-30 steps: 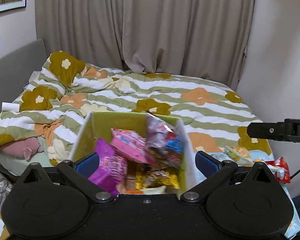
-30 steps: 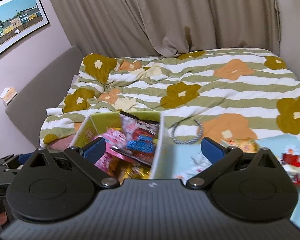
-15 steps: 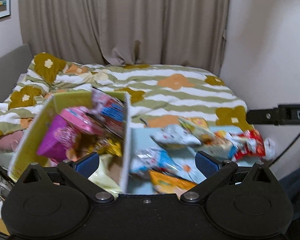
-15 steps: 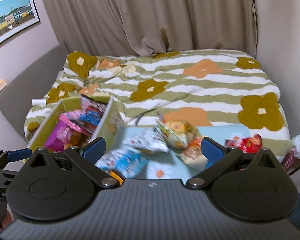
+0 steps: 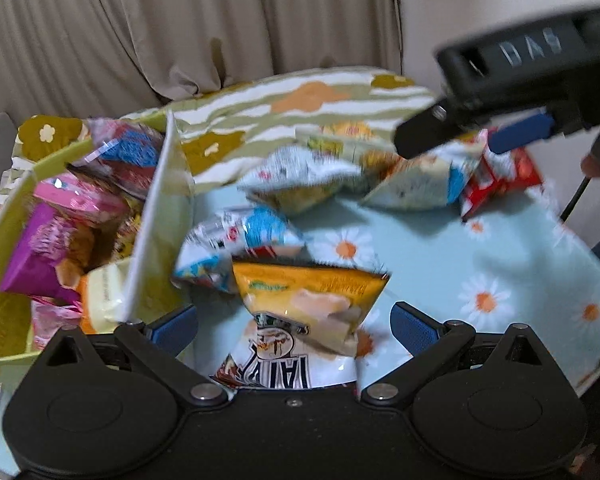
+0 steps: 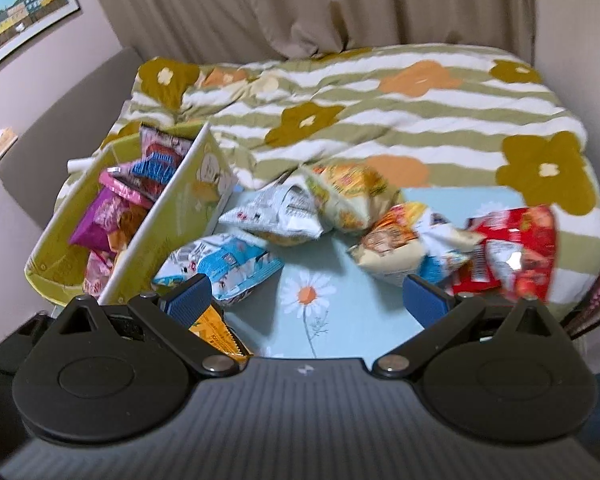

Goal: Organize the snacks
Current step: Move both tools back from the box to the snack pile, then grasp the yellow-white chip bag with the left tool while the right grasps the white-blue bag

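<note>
Left hand-held gripper (image 5: 294, 322) hangs with jaws apart over the orange packet (image 5: 308, 300), gripping nothing; right hand-held gripper (image 6: 306, 300) is likewise spread and empty. Best to pinch the packet's crimped top edge and lift it clear over the wall of the green box (image 5: 156, 216). Loose packets crowd the table (image 5: 440, 256); its right side lies free.
</note>
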`<action>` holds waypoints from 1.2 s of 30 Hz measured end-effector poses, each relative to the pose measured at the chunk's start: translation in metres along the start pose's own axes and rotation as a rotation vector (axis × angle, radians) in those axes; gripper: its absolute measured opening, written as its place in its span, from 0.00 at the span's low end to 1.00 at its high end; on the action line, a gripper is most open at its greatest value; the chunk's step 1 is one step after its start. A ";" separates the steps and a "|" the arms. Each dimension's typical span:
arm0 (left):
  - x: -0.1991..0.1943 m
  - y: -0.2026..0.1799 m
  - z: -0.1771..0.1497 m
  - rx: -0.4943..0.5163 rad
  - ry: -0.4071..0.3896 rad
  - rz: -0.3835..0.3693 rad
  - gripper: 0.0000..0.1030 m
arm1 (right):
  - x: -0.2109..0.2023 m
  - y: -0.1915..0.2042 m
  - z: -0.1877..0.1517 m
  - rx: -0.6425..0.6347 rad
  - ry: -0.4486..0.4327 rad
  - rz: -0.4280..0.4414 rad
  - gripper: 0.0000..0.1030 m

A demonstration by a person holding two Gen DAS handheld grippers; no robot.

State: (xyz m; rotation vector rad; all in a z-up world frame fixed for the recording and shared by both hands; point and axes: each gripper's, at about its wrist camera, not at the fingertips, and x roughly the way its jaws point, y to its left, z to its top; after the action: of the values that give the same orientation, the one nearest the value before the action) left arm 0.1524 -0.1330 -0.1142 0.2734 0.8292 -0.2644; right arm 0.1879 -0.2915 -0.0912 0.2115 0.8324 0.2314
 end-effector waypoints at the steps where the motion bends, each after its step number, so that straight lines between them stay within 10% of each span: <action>1: 0.008 0.000 -0.002 0.005 0.008 -0.001 1.00 | 0.006 0.002 -0.001 -0.008 0.008 0.007 1.00; 10: 0.056 0.001 -0.015 -0.008 0.093 -0.022 0.99 | 0.058 0.020 0.003 -0.127 0.070 0.056 1.00; 21: 0.066 0.011 -0.018 0.031 0.113 0.004 0.69 | 0.103 0.043 0.013 -0.283 0.141 0.113 1.00; 36: 0.037 0.020 -0.039 0.029 0.154 0.020 0.68 | 0.141 0.090 0.018 -0.532 0.175 0.181 1.00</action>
State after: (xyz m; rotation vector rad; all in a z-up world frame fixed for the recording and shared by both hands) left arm 0.1562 -0.1061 -0.1644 0.3320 0.9749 -0.2386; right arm 0.2826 -0.1674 -0.1539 -0.2375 0.8957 0.6372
